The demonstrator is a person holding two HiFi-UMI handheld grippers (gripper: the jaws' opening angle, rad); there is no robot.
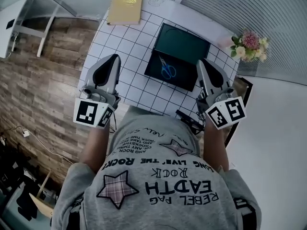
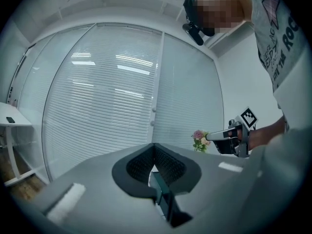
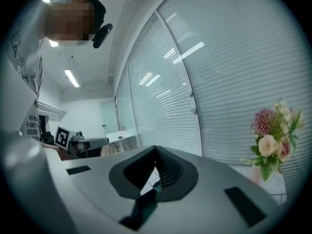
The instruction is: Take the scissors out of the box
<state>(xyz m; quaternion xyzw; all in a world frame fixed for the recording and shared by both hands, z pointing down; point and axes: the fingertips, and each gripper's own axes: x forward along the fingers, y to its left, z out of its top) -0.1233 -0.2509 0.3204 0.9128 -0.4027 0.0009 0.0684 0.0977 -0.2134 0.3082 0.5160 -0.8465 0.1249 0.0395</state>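
Observation:
A dark box lies open on the white grid-patterned table, its lid folded back. Inside lie scissors with blue handles. My left gripper hovers over the table to the left of the box, jaws shut and empty. My right gripper hangs at the box's right edge, also shut with nothing held. In the left gripper view the jaws meet at the tips, and the right gripper shows across from them. The right gripper view shows closed jaws and the left gripper opposite.
A yellow book lies at the table's far left corner. A small bunch of flowers stands at the table's right edge. Window blinds run behind the table. Wooden floor lies to the left.

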